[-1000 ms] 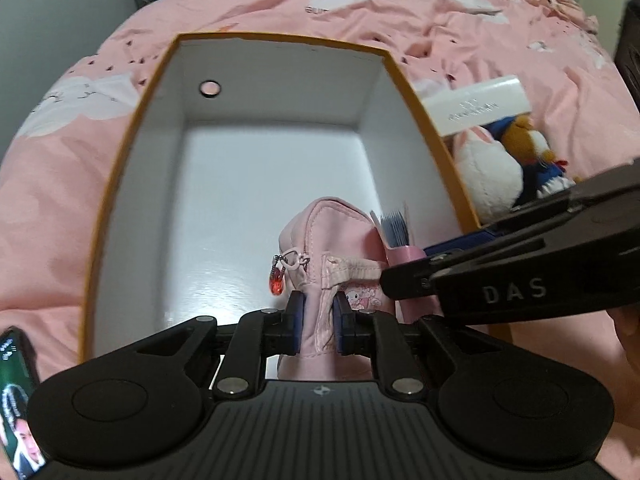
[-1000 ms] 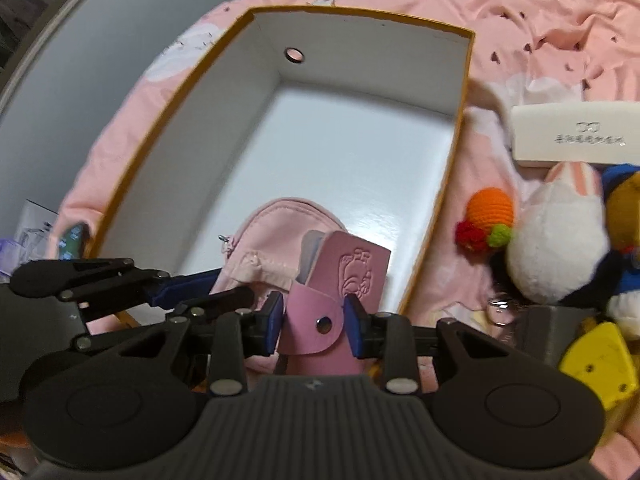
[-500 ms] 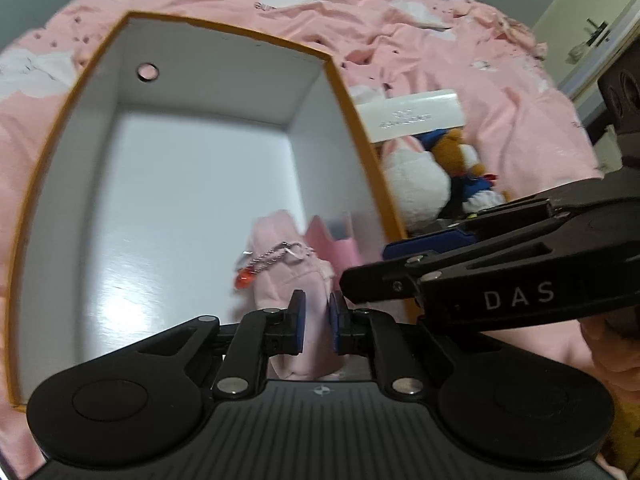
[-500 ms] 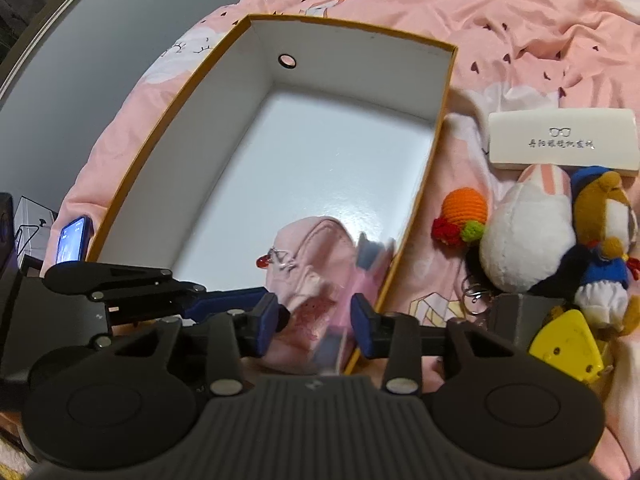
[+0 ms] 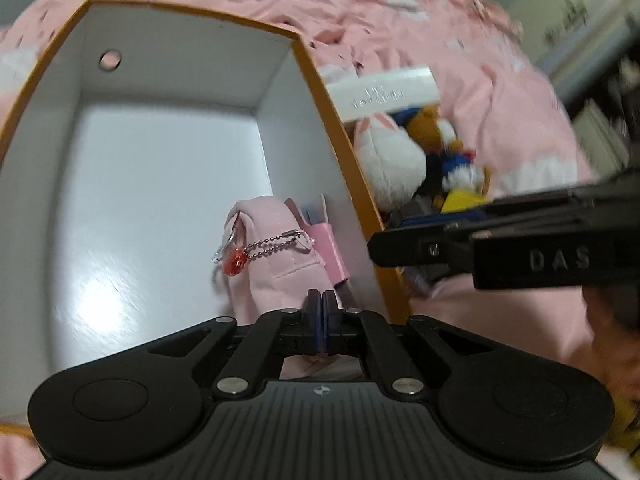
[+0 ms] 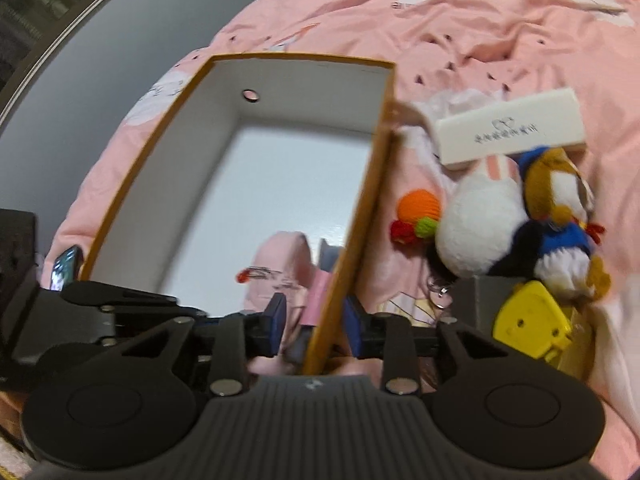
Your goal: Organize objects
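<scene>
While my left tongs [image 5: 319, 307] have just clenched empty over the box [image 5: 340, 128], the pink pouch [image 5: 276, 252] and pink case [image 5: 330, 248] sit in its near right corner; my right tongs [image 6: 314, 320] hang released, straddling the box's right wall.

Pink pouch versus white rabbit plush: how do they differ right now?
The pink pouch stands inside the orange-rimmed box, near its right wall; the white rabbit plush lies outside on the pink bedding. The pouch carries a bead chain with a red charm; the plush shows none. Both are soft, and neither is held.
</scene>
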`<state>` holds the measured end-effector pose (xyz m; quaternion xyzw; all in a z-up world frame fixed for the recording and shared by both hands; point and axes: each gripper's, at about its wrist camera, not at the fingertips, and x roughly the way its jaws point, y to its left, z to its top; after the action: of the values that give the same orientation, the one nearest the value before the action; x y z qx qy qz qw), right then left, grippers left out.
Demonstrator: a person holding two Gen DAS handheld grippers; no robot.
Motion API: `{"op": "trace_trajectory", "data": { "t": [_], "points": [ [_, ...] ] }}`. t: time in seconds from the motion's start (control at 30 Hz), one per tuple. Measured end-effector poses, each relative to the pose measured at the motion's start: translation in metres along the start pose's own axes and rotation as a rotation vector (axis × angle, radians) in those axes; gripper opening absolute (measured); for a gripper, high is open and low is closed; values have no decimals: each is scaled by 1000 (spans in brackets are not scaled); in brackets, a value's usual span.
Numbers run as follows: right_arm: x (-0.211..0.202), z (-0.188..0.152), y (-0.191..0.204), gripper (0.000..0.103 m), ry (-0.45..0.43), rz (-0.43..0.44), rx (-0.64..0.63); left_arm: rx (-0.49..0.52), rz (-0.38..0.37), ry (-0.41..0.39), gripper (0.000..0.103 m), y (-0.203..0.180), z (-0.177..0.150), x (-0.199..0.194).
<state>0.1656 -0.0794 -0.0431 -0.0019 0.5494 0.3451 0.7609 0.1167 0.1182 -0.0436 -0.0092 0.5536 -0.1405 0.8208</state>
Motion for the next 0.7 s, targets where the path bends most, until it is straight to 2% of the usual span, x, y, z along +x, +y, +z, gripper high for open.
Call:
{"op": "trace_trajectory", "data": {
  "t": [0.13, 0.2, 0.23, 0.3, 0.33, 0.37, 0.4, 0.47, 0.53, 0.57, 0.6, 0.7],
  "points": [
    [7, -8, -9, 35, 14, 19, 55, 179, 59, 40, 4, -13, 5, 5],
    [10, -12, -12, 39, 8, 9, 73, 266, 149, 44, 4, -20, 7, 10],
    [10, -14, -13, 40, 8, 14, 82, 294, 156, 46, 4, -21, 8, 11],
    [11, -18, -14, 40, 11, 32, 99, 297, 109, 46, 3, -19, 10, 8],
    [12, -20, -14, 40, 14, 40, 102, 281, 94, 44, 3, -17, 10, 7],
    [13, -22, -14, 42, 20, 45, 104, 252, 87, 41, 7, -12, 10, 6],
    [15, -23, -14, 45, 28, 43, 105, 207, 80, 31, 9, -6, 10, 5],
    [20, -24, -13, 45, 39, 35, 103, 130, 74, 16, 12, 1, 10, 2],
    [25, -24, -13, 45, 48, 16, 97, 36, 80, -14, 28, 7, 8, -3],
    [27, -25, -12, 46, 51, 11, 94, -8, 90, -25, 51, 10, 7, -5],
    [29, -25, -12, 46, 53, 14, 96, -63, 104, -39, 58, 13, 5, -7],
    [31, -27, -15, 46, 58, 27, 108, -180, 88, -28, 60, 24, 1, -3]
  ]
}}
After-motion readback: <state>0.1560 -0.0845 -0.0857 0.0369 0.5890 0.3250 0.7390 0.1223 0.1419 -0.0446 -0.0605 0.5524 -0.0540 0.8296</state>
